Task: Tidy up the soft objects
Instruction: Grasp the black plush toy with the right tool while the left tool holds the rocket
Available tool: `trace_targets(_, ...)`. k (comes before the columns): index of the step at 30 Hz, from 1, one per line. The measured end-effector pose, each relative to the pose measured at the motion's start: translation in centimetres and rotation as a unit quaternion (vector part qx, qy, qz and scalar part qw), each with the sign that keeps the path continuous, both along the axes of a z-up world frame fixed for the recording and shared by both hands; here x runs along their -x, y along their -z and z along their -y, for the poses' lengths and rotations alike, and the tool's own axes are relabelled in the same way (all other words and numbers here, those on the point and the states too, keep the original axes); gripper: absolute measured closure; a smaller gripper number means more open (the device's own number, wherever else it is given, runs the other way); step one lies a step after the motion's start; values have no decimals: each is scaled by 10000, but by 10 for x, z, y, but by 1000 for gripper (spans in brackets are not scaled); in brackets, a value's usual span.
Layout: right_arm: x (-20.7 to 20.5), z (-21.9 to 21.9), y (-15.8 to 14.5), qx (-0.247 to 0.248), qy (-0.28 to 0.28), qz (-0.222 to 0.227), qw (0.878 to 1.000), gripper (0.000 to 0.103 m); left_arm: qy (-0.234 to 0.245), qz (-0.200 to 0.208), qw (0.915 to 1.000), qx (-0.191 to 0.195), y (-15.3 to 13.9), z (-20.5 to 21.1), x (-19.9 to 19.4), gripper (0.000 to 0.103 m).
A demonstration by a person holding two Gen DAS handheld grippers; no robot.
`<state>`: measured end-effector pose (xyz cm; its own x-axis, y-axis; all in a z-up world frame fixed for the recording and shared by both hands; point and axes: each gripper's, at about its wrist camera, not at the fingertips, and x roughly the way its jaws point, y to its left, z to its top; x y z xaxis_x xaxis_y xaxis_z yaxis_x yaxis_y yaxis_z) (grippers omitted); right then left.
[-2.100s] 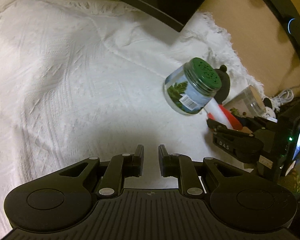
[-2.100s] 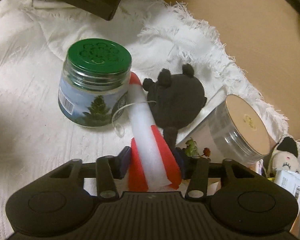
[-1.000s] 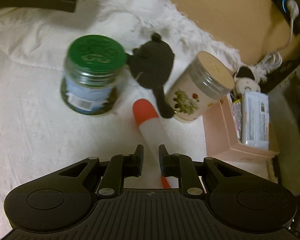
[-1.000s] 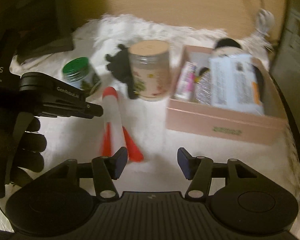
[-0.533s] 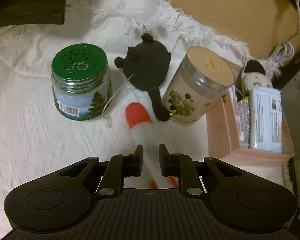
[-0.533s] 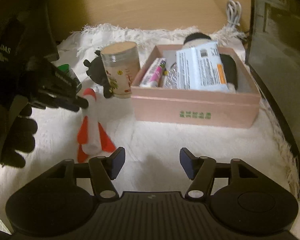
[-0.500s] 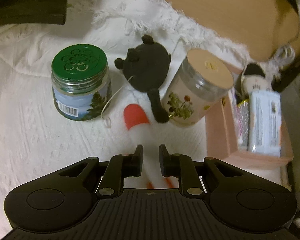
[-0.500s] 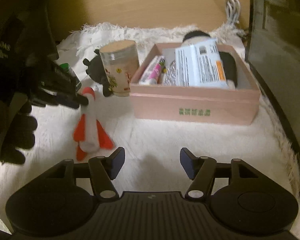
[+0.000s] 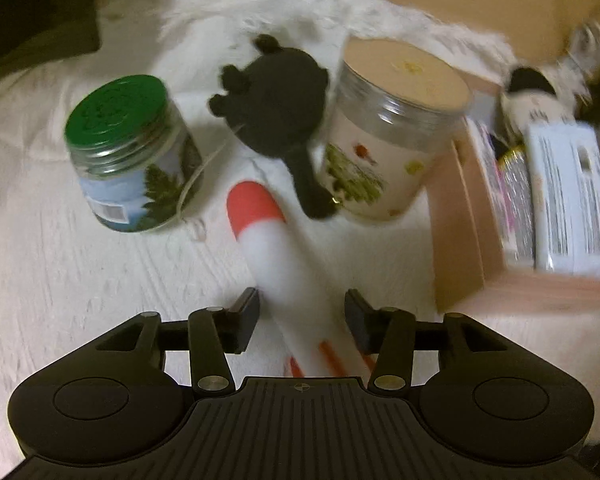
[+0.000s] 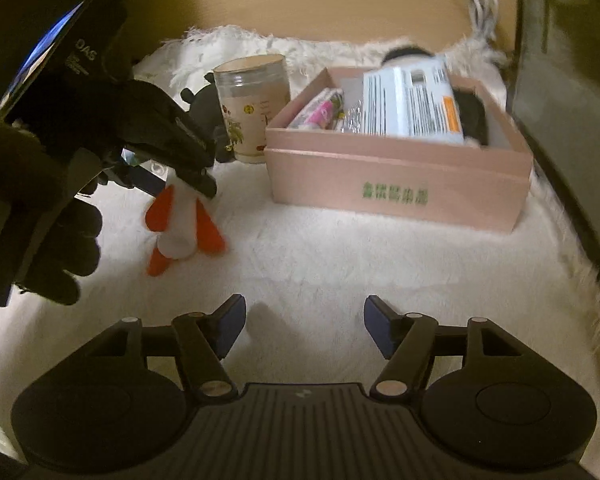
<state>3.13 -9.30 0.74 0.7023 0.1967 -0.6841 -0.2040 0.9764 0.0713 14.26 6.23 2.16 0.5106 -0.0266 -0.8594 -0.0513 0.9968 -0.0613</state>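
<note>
Right now my left gripper point(image 9: 302, 322) is spreading its jaws, with the white body of the plush rocket point(image 9: 278, 252) between them but neither pad pressing on it. The rocket lies on the white blanket point(image 9: 60, 280), red nose toward the far edge, between the green-lidded jar point(image 9: 130, 160) and the floral jar point(image 9: 384, 136), with the black plush toy point(image 9: 280, 108) wedged between the two jars just beyond its nose. My right gripper point(image 10: 304, 328) hangs empty over bare blanket near the front edge, jaws also widening, facing the pink box point(image 10: 396, 184), which already holds packets.

My worry is the close: the rocket sits off-centre, nearer the left pad, so one pad may shove it sideways before the other arrives, and the soft body could squirm out. The red fins point(image 10: 204, 230) are floppy and could fold under a pad. A thin string trails toward the green-lidded jar; I judge it could snag on lifting.
</note>
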Motion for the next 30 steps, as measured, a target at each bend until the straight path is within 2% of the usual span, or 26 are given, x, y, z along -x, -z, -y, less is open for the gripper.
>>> trace_targets(3,-2,-2,-11,251,-35,266,9993,36,30,166,9995,262,0,-7,9,56)
trace_targets(6,-13,3,-31,82,-152,418,9990,35,46,194,9975,676,-1,-22,20,62)
trace_targets(7,-18,3,-39,4,-172,460,9988,35,64,226,9964,813,-3,-28,25,67)
trace_targets(8,-25,3,-49,-82,-198,484,9986,34,96,293,9958,863,-5,-33,32,71)
trace_targets(10,-44,0,-71,-338,-292,477,9979,32,150,414,9964,725,-11,-45,43,71)
trace_targets(11,-57,-2,-84,-509,-350,458,9970,29,139,461,9963,710,-15,-52,47,71)
trace_targets(15,-118,-22,-127,-940,-312,162,9950,25,-179,635,9921,1071,-33,-101,55,71)
trace_targets(18,-177,-50,-147,-1182,-374,-470,9912,19,-312,849,9838,1549,-43,-140,66,71)
trace_targets(21,-236,-85,-147,-1086,-384,-1106,9872,18,-31,1095,9721,2076,-51,-164,72,71)
trace_targets(24,-288,-115,-123,-732,-229,-1807,9805,18,113,1203,9660,2285,-59,-181,75,71)
trace_targets(25,-300,-124,-117,-594,-139,-1796,9818,12,85,1239,9640,2350,-60,-190,79,71)
trace_targets(26,-307,-134,-114,-335,-66,-1655,9856,12,33,1300,9617,2412,-62,-199,83,71)
trace_targets(27,-317,-145,-108,6,-3,-1724,9850,12,-35,1354,9604,2435,-62,-208,85,71)
trace_targets(30,-335,-166,-86,409,-25,-2006,9788,12,-316,1474,9596,2377,-62,-235,87,71)
